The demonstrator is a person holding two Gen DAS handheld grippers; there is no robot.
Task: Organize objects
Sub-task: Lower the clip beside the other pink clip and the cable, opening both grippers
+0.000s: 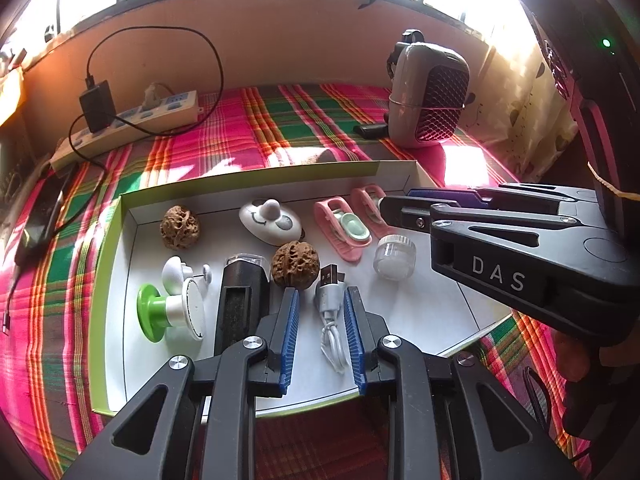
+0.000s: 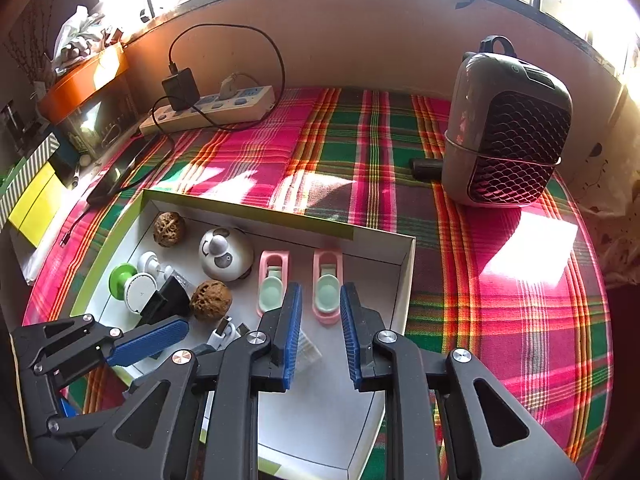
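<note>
- White USB cable (image 1: 333,322), coiled, lies on the floor of the shallow white tray (image 1: 420,312), directly between the blue pads of the left gripper (image 1: 320,300); its plug end points away from the gripper.
- Left gripper jaws stand apart, with a gap on each side of the cable, so the pads do not press on it.
- Just ahead and left of the left gripper sits 1 walnut (image 1: 295,265), beside a black rectangular block with a clear cap (image 1: 242,300).
- Further left lie a green and white knob-shaped piece (image 1: 168,312) and a small white piece (image 1: 178,272).
- A 2nd walnut (image 1: 180,227) and a white oval panda-faced gadget (image 1: 270,222) rest near the tray's far wall.
- Right gripper (image 2: 320,312) hovers over the tray's right part, jaws parted, holding nothing; 2 pink clips (image 2: 273,284) lie just ahead of it.
- A small clear round jar (image 1: 394,257) sits below the right gripper as seen from the left camera.
- Beyond the tray, on the plaid cloth (image 2: 360,152), stand a grey fan heater (image 2: 508,128) and a power strip (image 2: 212,108).
</note>
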